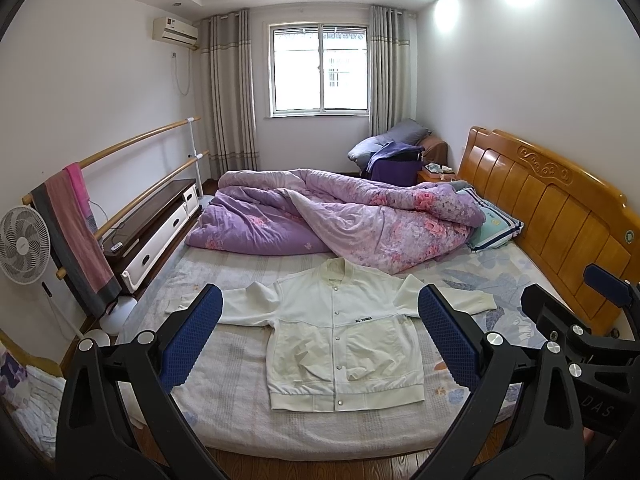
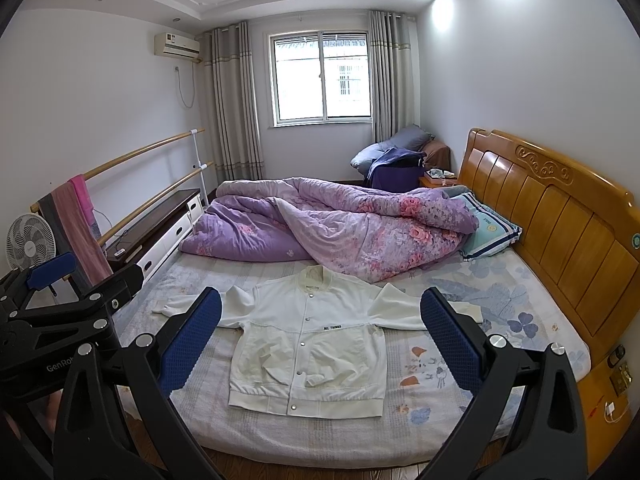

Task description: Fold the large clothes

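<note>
Your left tool [image 1: 320, 340] fills the bottom of its own view, blue-padded fingers [image 1: 192, 340] spread wide with nothing between them, held above the near edge of the bed [image 1: 240, 412]; your right tool [image 2: 320, 340] sits the same way in its view, jaws fully apart and empty. Each tool also shows at the edge of the other's view, side by side and apart. Between the spread fingers you see the white jacket [image 1: 340, 340], lying flat and face up on the pale floral sheet, snapped shut down the front. Its long axis runs from the hem, nearest you at the bed's edge, to the collar, which points away toward the window [image 1: 320, 68]. Both sleeves stretch out sideways, the right one reaching toward the wooden headboard [image 1: 560, 216], the left toward the side with the fan [image 1: 24, 244]. A small black "ALL THINGS" label sits on the chest. Just beyond the collar a rumpled purple floral quilt [image 1: 340, 220] lies across the bed, its edge close to the jacket's right shoulder, with a striped pillow [image 1: 496, 224] beside it against the headboard.
</note>
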A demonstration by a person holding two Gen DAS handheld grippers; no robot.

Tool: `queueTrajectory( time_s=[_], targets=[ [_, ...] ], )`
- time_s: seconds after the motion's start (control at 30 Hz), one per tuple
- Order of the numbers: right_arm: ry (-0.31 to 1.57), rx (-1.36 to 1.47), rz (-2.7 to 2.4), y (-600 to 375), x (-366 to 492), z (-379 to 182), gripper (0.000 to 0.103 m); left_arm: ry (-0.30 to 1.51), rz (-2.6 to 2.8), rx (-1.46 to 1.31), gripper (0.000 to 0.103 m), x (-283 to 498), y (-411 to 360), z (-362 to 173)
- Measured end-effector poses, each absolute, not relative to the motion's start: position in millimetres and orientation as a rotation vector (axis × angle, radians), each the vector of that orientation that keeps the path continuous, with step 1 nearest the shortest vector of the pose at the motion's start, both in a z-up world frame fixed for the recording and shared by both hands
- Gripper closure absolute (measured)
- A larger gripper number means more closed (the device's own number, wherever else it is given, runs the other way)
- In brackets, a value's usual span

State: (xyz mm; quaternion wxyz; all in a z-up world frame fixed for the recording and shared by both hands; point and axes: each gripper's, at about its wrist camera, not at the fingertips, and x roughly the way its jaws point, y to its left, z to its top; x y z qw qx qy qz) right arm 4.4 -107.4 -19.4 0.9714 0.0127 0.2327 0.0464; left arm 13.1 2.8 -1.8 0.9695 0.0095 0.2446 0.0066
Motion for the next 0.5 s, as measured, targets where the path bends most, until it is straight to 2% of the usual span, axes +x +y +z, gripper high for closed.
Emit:
queueTrajectory(
  time_s=[0.5],
  targets=[
    [0.484, 0.033, 0.126, -130.0, 7.2, -17.2, 0.007, 0.501, 0.029, 0.016, 0.005, 8.3, 0.1, -3.8]
  ],
)
